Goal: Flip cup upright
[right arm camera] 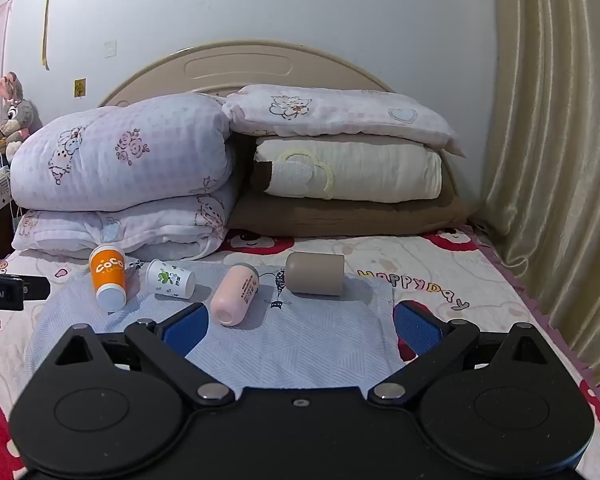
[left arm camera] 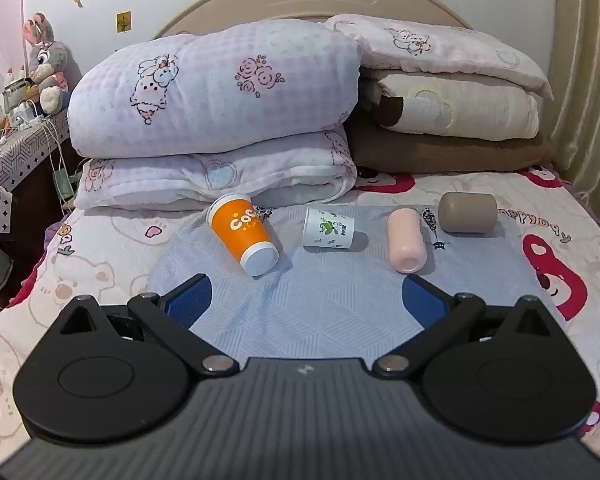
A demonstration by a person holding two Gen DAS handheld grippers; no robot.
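Across the frame's middle, four cups lie toppled: orange cup (left arm camera: 242, 234) nearest the spread, empty left gripper (left arm camera: 306, 300), pink cup (right arm camera: 235, 295) nearest the spread, empty right gripper (right arm camera: 300, 326); clamp one across its side, then tilt upright.

The left gripper (left arm camera: 306, 300) is matte black with ribbed grey housing at 6 o'clock, two round discs at 7 and 5 o'clock, silver pivot screws, angled link arms and blue textured pads (left arm camera: 190, 298). The right gripper (right arm camera: 300, 326) looks identical, with blue pads (right arm camera: 418, 330).
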